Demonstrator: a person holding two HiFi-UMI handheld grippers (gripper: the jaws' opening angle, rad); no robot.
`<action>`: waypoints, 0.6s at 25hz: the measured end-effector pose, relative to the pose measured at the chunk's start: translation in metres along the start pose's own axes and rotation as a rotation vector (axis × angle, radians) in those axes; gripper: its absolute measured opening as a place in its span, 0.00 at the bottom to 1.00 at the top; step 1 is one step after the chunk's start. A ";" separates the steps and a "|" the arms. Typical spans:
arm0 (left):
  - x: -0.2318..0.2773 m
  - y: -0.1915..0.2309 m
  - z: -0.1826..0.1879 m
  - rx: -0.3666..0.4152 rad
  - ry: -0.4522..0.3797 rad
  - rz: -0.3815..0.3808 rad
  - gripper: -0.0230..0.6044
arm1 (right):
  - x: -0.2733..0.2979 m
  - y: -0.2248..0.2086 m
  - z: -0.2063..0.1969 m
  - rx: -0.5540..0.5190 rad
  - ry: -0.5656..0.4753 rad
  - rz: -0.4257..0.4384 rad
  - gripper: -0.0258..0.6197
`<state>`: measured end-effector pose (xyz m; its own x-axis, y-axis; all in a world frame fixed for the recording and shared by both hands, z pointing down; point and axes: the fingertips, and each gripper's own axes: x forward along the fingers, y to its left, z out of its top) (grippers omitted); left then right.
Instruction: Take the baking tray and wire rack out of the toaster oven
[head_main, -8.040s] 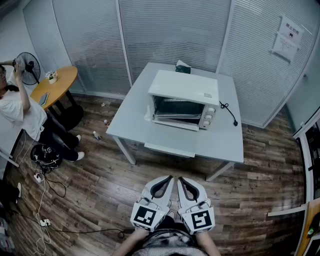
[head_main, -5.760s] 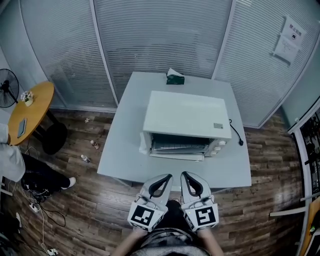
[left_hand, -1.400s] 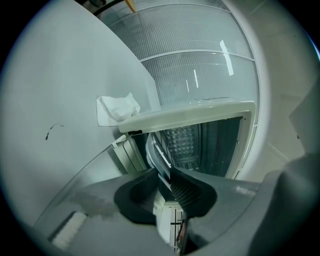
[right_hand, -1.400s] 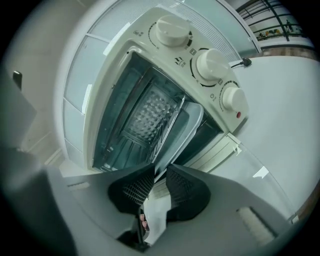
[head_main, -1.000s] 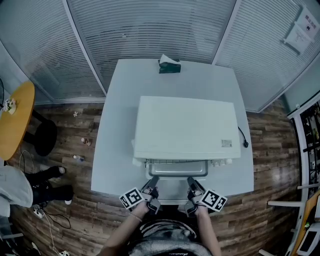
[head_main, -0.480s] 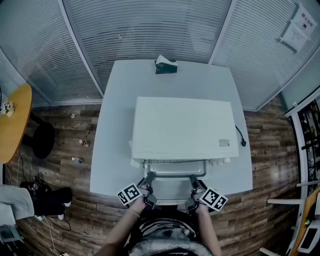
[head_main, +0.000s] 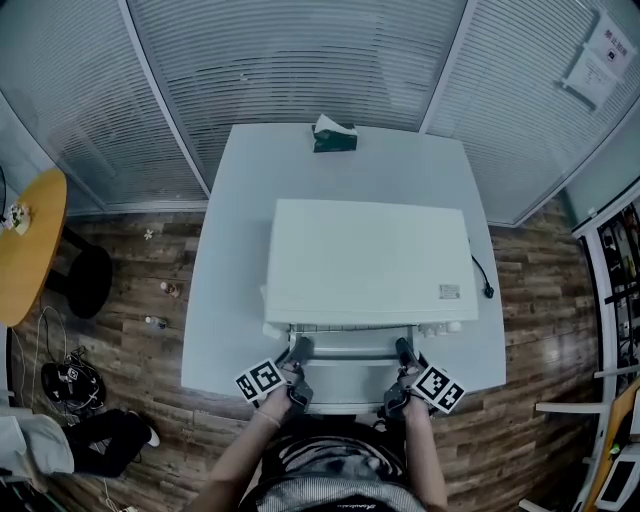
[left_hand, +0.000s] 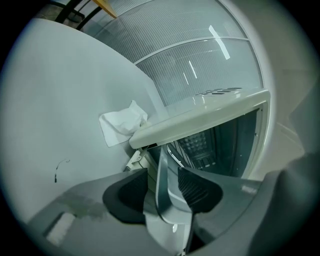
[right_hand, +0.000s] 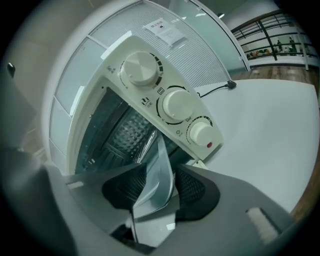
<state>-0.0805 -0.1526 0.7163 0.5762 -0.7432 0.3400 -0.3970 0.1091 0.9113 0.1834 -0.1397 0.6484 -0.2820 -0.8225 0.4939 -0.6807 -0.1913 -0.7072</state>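
The white toaster oven (head_main: 365, 260) stands on the table with its door (head_main: 348, 388) folded down flat. The grey baking tray (head_main: 350, 347) pokes out of its mouth. My left gripper (head_main: 298, 351) is at the tray's front left corner and my right gripper (head_main: 402, 352) at the front right. In the left gripper view the tray rim (left_hand: 164, 200) stands between the pads (left_hand: 127, 195) of my left gripper (left_hand: 160, 175). Those jaws have just been opening and do not press the rim. My right gripper (right_hand: 161, 172) straddles the tray corner (right_hand: 159, 180) the same way, its jaws also just opening. A wire of the rack (left_hand: 172, 150) shows inside.
The pale table (head_main: 230, 250) carries a tissue box (head_main: 333, 133) at the back and the oven's cord (head_main: 481, 276) at the right. Crumpled white paper (left_hand: 122, 122) lies by the oven's left side. Three knobs (right_hand: 175, 104) sit right of the oven's mouth. A round yellow table (head_main: 25, 250) stands far left.
The person has walked up to the table. Over the last second both grippers have moved in to the oven's mouth and spread apart, and their jaws now straddle the tray's front corners.
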 end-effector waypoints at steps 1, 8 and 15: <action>0.003 -0.001 0.001 0.003 0.001 0.003 0.33 | 0.001 -0.002 0.001 -0.001 -0.001 -0.006 0.30; -0.002 -0.002 0.000 0.047 -0.014 0.017 0.10 | -0.004 -0.003 -0.004 -0.032 0.026 -0.016 0.12; -0.024 -0.007 -0.015 0.097 -0.018 0.031 0.10 | -0.023 -0.003 -0.012 -0.013 0.058 0.004 0.12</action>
<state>-0.0810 -0.1260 0.7051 0.5501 -0.7520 0.3632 -0.4824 0.0689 0.8733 0.1838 -0.1137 0.6453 -0.3227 -0.7910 0.5198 -0.6884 -0.1808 -0.7025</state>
